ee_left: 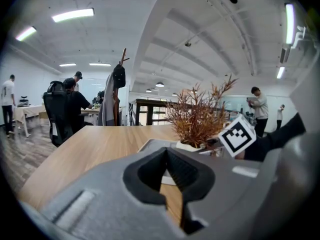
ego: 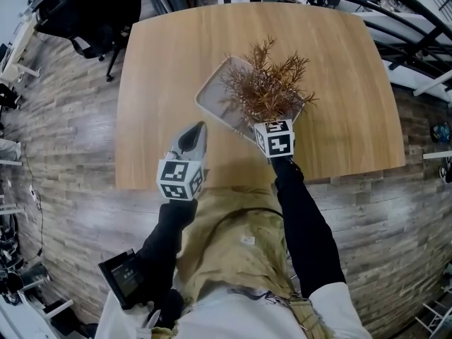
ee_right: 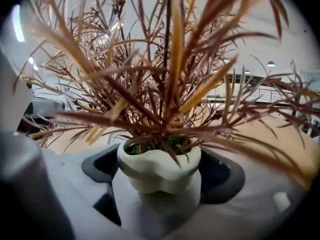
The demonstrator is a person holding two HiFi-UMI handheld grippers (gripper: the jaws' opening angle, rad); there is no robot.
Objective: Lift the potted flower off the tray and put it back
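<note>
Right hand-held gripper [ee_right: 161, 179] stands spread around the small white pot of brittle russet sprigs [ego: 267, 90], pads clear, on the pale tray [ego: 214, 97]. Probably light, top-heavy, smooth: grip the pot's waist. Left hand-held gripper [ee_left: 167, 156] is pressed together, empty.

No readable text, label, number anywhere.
</note>
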